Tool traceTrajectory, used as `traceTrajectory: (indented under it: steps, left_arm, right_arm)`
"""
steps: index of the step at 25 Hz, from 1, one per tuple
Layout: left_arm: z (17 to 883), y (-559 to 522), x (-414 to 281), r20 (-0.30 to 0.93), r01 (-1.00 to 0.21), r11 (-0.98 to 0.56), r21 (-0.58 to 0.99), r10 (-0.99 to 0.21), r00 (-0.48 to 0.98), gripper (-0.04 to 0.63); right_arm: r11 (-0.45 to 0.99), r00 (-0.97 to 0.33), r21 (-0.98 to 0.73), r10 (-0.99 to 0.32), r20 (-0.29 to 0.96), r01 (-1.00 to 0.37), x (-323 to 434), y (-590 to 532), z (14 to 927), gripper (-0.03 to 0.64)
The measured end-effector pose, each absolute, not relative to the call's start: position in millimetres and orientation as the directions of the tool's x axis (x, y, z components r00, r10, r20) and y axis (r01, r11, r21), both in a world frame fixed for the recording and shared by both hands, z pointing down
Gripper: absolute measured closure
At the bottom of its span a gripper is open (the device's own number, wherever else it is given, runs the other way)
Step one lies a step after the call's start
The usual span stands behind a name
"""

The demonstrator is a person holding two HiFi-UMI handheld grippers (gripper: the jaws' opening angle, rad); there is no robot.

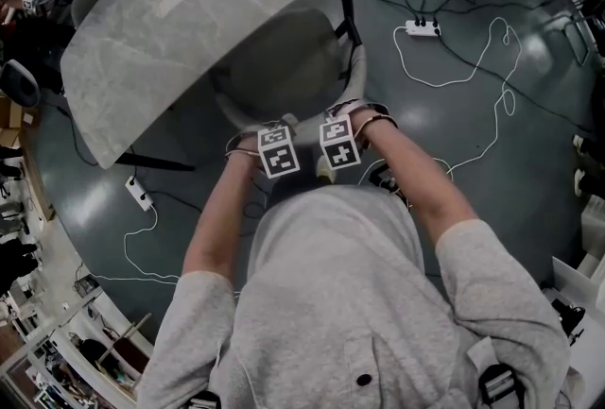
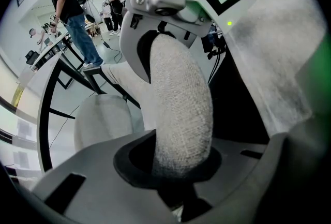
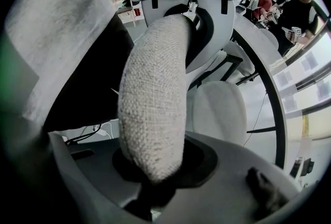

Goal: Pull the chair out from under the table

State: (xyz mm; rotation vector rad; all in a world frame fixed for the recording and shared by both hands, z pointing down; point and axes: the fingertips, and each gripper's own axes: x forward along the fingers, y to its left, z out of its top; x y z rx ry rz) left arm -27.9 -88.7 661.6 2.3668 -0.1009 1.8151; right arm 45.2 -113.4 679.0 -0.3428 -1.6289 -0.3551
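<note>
- The left gripper point(image 2: 178, 166) has its jaws set narrow and clamped on the padded top rim of the pale grey woven-fabric chair point(image 2: 181, 104). The rim fills the gap between them and hides the inner pad faces.
- The right gripper point(image 3: 155, 171) is the same, jaws narrow and pressed on that rim just beside the left pair. Both grippers point down.
- From each pair of jaws the rim runs on as a thick curved bar to the other gripper, so its long axis lies across from one pair to the other.
- In the head view, the person's hands and the marker cubes cover both pairs of jaws and the gripped stretch of rim.
- Below and beyond the jaws lies the chair's rounded seat. The backrest is nearest the jaws and the seat faces away from them.
- Farther beyond, a pale, milky rectangular table point(image 1: 189, 10) overlaps the far left part of the seat, so the chair sits partly beneath it.
- Whether the black legs there belong to the chair or the table, I cannot tell.
- Right of the jaws and well apart, a white power strip point(image 1: 423, 27) and looping white cables point(image 1: 440, 84) lie on the glossy grey floor point(image 1: 548, 161).
- Farthest off, standing people point(image 2: 70, 16) are small and partly cut off.
</note>
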Motion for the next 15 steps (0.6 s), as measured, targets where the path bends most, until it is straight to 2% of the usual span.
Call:
traceTrajectory:
  steps: [15]
  left_arm:
    - [660.4, -61.2, -19.4, 0.964, -0.158, -0.984, 0.08, 0.036, 0.263, 0.505]
  right_arm:
    - [0.902, -0.079, 0.025, 0.011, 0.997, 0.43, 54.0, -86.4, 677.8, 0.534]
